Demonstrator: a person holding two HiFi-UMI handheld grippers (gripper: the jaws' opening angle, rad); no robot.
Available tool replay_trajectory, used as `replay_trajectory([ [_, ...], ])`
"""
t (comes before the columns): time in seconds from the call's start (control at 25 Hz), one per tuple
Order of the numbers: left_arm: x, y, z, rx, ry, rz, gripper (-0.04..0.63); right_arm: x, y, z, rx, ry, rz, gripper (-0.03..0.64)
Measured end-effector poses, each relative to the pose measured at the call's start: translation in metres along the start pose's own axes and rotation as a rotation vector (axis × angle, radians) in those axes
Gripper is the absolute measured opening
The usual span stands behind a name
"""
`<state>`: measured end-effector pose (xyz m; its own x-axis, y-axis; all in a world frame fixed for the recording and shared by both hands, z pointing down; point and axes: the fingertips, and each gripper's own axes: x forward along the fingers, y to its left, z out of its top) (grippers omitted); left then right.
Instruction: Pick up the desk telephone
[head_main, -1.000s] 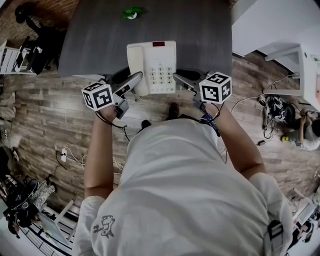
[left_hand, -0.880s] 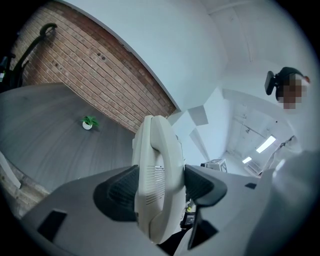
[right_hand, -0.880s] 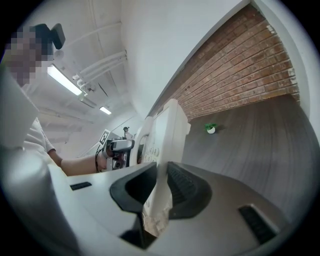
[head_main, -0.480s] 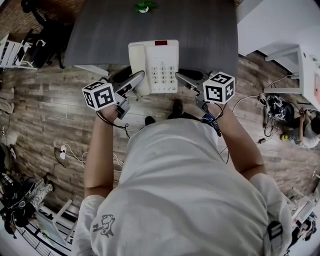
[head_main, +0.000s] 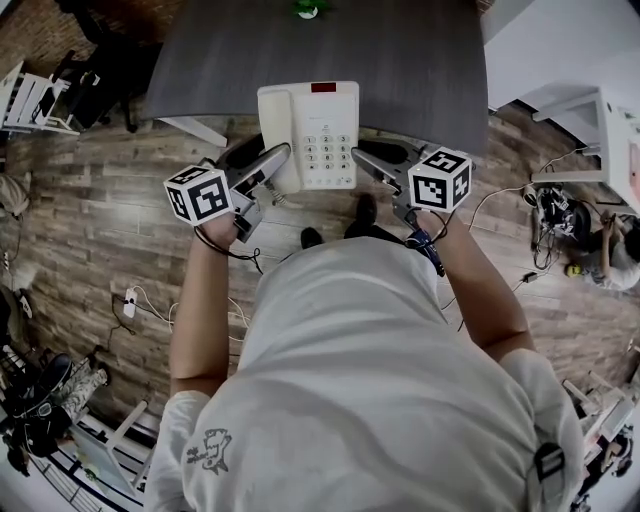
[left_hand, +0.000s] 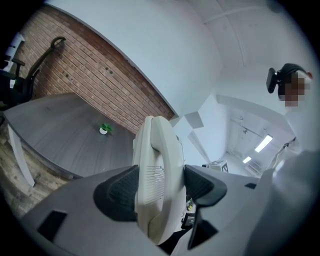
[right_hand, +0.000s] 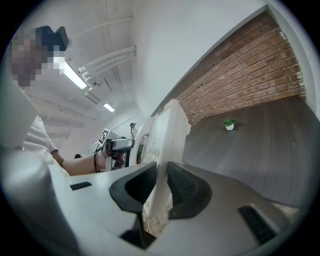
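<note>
The cream desk telephone (head_main: 308, 135), with a red display and a keypad, hangs level between both grippers, partly over the near edge of the dark grey table (head_main: 420, 60). My left gripper (head_main: 268, 162) is shut on its handset side; in the left gripper view the pads press the handset and body of the telephone (left_hand: 157, 180) from both sides, with the left gripper (left_hand: 160, 187) around it. My right gripper (head_main: 368, 160) is shut on the telephone's right edge. The right gripper view shows this thin edge of the telephone (right_hand: 167, 140) pinched in the right gripper (right_hand: 161, 186).
A small green plant (head_main: 308, 8) sits at the table's far edge. The wooden floor (head_main: 120, 220) lies below. Black chairs (head_main: 100, 60) stand far left, a white desk (head_main: 560, 60) right, and cables with gear (head_main: 555, 215) lie on the floor at right.
Both grippers and the telephone have drawn back together from the table and risen slightly; the table and plant have slid toward the top of the head view.
</note>
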<state>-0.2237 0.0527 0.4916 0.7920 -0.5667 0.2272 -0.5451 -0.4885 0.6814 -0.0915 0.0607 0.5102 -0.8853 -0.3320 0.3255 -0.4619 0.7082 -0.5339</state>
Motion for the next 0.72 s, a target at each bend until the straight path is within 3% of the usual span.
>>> replay_trajectory([
  [0.2, -0.038, -0.002, -0.012, 0.013, 0.01, 0.001, 0.304, 0.012, 0.035, -0.019, 0.003, -0.012, -0.011, 0.075],
  [0.72, -0.061, -0.001, -0.03, -0.002, 0.028, -0.017, 0.304, 0.016, 0.058, -0.038, 0.015, -0.03, -0.029, 0.075],
])
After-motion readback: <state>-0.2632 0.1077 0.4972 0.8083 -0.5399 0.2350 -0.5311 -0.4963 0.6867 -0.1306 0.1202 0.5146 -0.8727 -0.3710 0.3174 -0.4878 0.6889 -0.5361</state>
